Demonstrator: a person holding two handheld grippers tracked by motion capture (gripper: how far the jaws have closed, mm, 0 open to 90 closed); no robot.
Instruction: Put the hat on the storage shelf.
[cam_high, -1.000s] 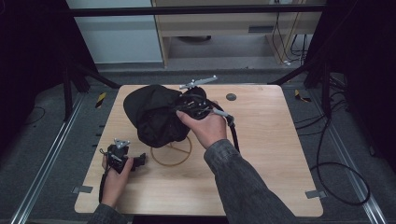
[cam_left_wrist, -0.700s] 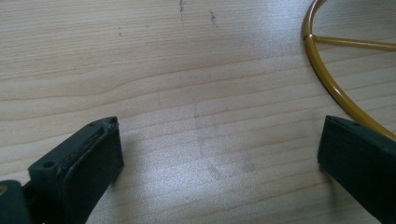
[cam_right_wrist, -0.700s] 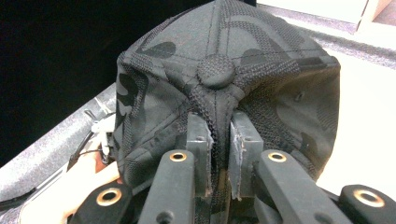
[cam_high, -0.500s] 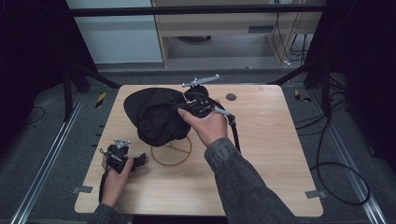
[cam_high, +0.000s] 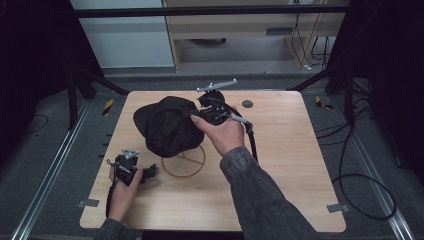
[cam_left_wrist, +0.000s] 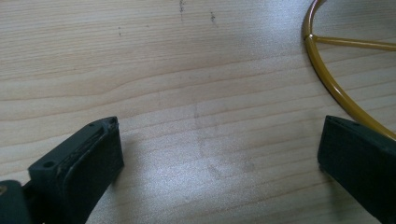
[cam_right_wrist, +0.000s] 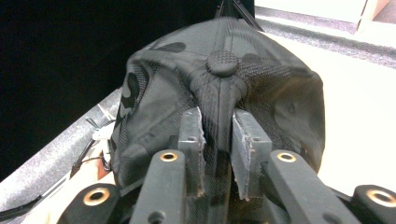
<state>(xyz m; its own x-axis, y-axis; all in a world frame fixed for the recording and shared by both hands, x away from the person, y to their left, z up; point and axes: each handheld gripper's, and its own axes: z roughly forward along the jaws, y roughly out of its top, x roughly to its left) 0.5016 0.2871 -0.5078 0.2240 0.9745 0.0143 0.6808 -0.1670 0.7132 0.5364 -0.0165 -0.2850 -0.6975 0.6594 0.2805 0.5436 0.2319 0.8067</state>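
A black cap (cam_high: 167, 125) sits over the far part of a gold wire stand (cam_high: 184, 161) on the wooden table (cam_high: 290, 165). My right gripper (cam_high: 196, 115) is shut on the cap's crown fabric; in the right gripper view its pads (cam_right_wrist: 192, 140) pinch a fold just below the top button of the cap (cam_right_wrist: 223, 63). My left gripper (cam_high: 148, 172) rests low on the table near the front left, jaws wide open with bare wood between them. In the left gripper view the gold ring of the stand (cam_left_wrist: 327, 79) curves past the right pad (cam_left_wrist: 359, 158).
A small dark round disc (cam_high: 247, 104) lies at the table's far side. Cables (cam_high: 360, 190) trail on the floor at the right. Black frame legs (cam_high: 75, 90) stand around the table. Bare wood spreads across the right half.
My right gripper has shifted the cap slightly away and to the left over the stand. The left gripper has stayed put.
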